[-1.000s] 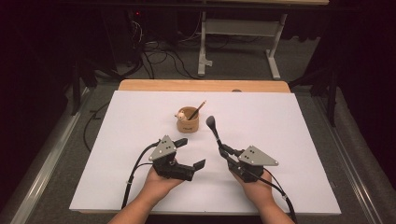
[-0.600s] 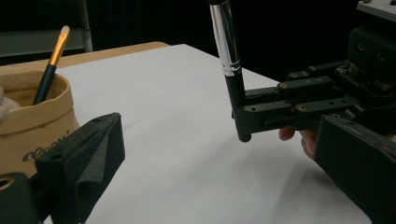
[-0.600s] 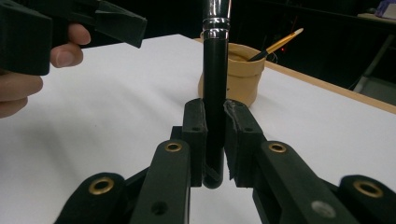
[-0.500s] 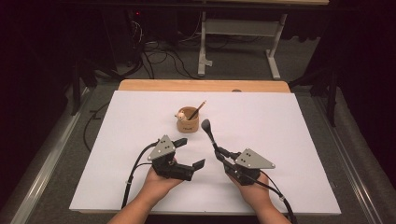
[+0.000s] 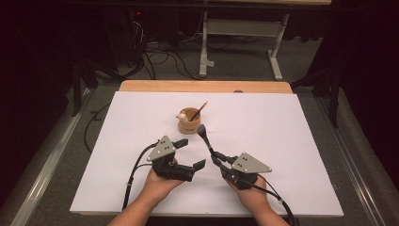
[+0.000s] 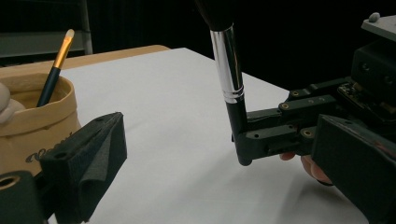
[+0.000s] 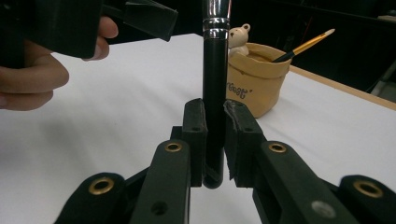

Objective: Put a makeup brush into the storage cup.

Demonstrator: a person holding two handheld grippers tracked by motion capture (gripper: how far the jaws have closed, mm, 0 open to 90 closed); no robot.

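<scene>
1. Right gripper view has the right gripper [image 7: 215,140] clamped on the black handle of a makeup brush [image 7: 215,93], pads pressing it from both sides near its butt end, with the brush rising upright between them.
2. High view places the brush head [image 5: 203,130] above and ahead of that gripper, tipped toward the tan cup [image 5: 189,121], which sits just beyond the brush tip on the white table [image 5: 291,141].
3. Handling, as I judge it: the brush looks light and stiff along its handle, with a smooth glossy shaft and a shiny metal ferrule [image 6: 227,65] that could slip or swivel in the pads. The bristle head is soft and would deform, so the low grip on the handle seems the right spot.
4. Left gripper [image 5: 189,153] sits to the left of the right one, its jaws standing apart with nothing between them; the left gripper view shows one pad [image 6: 100,163] beside the cup.
5. Inside the cup, a slim pencil-like brush [image 7: 306,45] leans on the rim, and a small bear figure [image 7: 238,36] peeks over the edge.
6. Writing: dark script on the cup's wall [image 7: 233,89] is partly readable, something like "Great", though I cannot tell for certain.
</scene>
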